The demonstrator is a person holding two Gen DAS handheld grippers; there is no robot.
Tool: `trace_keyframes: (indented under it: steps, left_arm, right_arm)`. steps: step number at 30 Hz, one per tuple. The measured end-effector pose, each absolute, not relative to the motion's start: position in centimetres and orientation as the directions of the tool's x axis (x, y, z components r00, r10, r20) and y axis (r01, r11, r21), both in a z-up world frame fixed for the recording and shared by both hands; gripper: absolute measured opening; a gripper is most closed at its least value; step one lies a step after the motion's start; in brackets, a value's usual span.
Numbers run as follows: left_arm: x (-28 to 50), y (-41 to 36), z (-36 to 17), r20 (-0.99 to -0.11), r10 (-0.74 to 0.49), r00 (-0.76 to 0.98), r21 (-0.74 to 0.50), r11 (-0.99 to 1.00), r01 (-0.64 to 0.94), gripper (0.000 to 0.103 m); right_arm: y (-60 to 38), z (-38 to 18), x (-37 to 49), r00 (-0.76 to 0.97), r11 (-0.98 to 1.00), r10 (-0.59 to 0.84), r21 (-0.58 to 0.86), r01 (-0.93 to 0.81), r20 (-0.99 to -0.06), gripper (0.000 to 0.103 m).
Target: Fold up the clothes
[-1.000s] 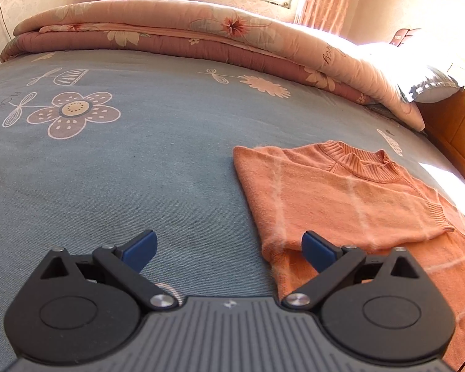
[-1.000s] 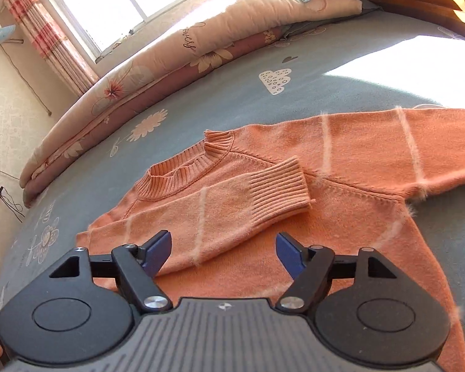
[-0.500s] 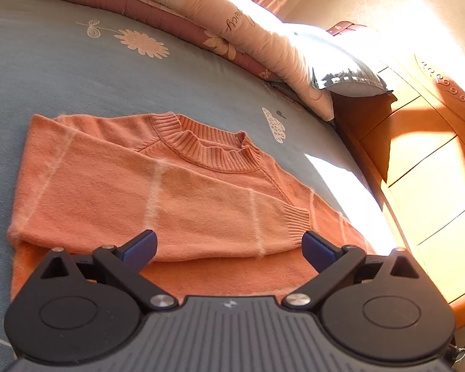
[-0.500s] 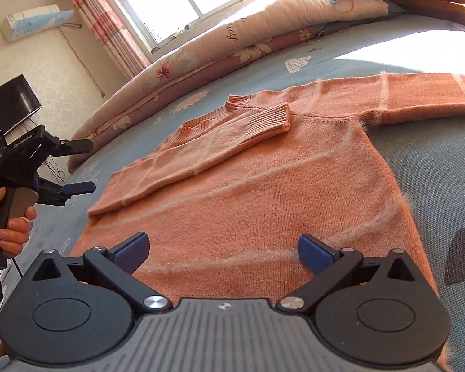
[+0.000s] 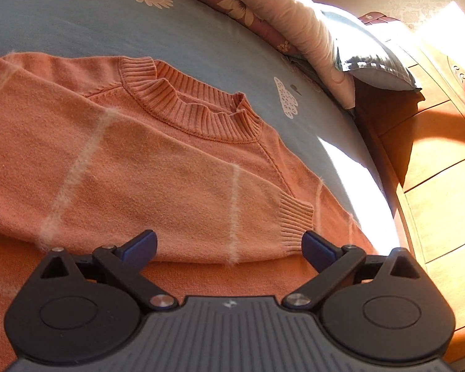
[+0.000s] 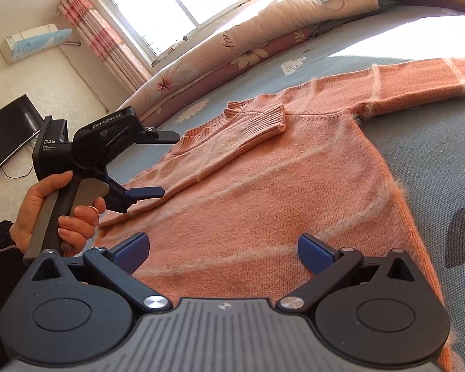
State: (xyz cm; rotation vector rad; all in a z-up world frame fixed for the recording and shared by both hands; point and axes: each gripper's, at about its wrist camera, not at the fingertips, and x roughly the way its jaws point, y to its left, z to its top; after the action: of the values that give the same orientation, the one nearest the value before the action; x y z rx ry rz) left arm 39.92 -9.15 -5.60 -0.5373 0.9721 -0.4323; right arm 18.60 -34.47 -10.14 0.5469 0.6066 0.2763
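An orange sweater [image 5: 139,167] [image 6: 279,192] with thin white stripes lies flat on the blue bedspread [image 5: 77,24]. One sleeve is folded across the chest, its ribbed cuff [image 5: 294,223] [image 6: 266,121] near the collar [image 5: 189,108]. The other sleeve [image 6: 418,77] stretches out straight to the right. My left gripper [image 5: 229,245] hovers open over the folded sleeve, holding nothing. It also shows at the left of the right wrist view as the left gripper [image 6: 167,164], held by a hand [image 6: 62,214]. My right gripper [image 6: 221,249] is open above the sweater's lower body, nothing between its fingers.
A rolled floral quilt [image 6: 232,52] and a pillow [image 5: 372,62] lie along the bed's far side. A wooden headboard [image 5: 434,170] stands at the right. A window [image 6: 170,9] with curtains, a wall air conditioner [image 6: 34,43] and a dark screen [image 6: 9,130] are beyond.
My left gripper has swung right, from beside the sweater's edge to over the folded sleeve and closer. The right gripper has pulled back toward the hem, and the left gripper has come into its view.
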Motion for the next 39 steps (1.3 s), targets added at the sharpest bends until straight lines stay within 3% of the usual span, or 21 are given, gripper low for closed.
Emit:
trace_keyframes:
  steps: [8,15,35,39]
  left_arm:
    - [40.7,-11.5,-6.5,-0.703,-0.514,0.492,-0.533,0.838,0.115,0.099]
    - [41.5,-16.7,-4.0,-0.650,-0.619,0.441,-0.591,0.776,0.219,0.099]
    - [45.8,-25.8,-6.1,-0.718,-0.576,0.390,-0.500,0.817,0.287,0.100]
    - [45.5,-24.9,-4.0,-0.704,-0.582,0.407,-0.494,0.813,0.308,0.100]
  right_arm:
    - [-34.0,-10.0,18.5,0.790,0.845,0.376,0.530,-0.077,-0.484,0.103]
    - [-34.1,-9.9,18.4,0.783,0.843,0.377,0.534,-0.068,-0.495,0.103]
    - [-34.5,-9.7,18.4,0.765,0.820,0.397,0.570,-0.048,-0.507,0.103]
    - [-34.4,-9.7,18.3,0.764,0.821,0.397,0.568,-0.048,-0.509,0.103]
